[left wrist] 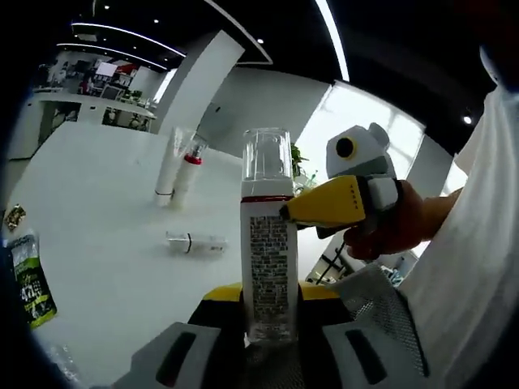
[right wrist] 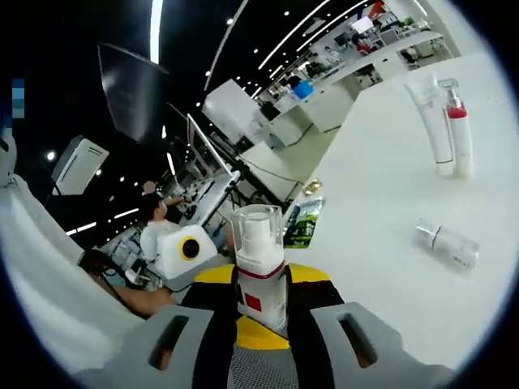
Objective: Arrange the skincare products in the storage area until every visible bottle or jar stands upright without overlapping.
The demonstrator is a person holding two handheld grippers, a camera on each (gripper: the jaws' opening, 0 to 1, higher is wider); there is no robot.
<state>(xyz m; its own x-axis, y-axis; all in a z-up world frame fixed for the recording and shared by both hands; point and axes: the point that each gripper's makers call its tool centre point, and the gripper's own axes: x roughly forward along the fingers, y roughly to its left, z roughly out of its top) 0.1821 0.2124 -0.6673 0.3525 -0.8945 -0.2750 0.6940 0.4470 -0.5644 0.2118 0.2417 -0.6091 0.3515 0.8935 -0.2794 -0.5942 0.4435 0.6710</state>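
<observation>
A white bottle (left wrist: 268,267) with a clear cap, a red band and a printed label stands upright between my left gripper's (left wrist: 268,328) jaws, which are shut on its lower body. My right gripper (left wrist: 324,203) comes in from the right, its yellow tip touching the bottle at the red band. The same bottle (right wrist: 261,275) sits gripped between my right gripper's (right wrist: 261,312) jaws. A white tube (left wrist: 168,166) (right wrist: 431,121) and a red-collared pump bottle (left wrist: 189,174) (right wrist: 459,134) stand upright, side by side, farther back. A small clear-capped bottle (left wrist: 196,242) (right wrist: 448,243) lies on its side.
The white table (left wrist: 105,203) carries a green sachet (left wrist: 31,279) (right wrist: 302,223) and a small packet (left wrist: 14,215) near its edge. A person's hand (left wrist: 389,227) and white sleeve (left wrist: 470,267) are on the right. Desks and people fill the far room.
</observation>
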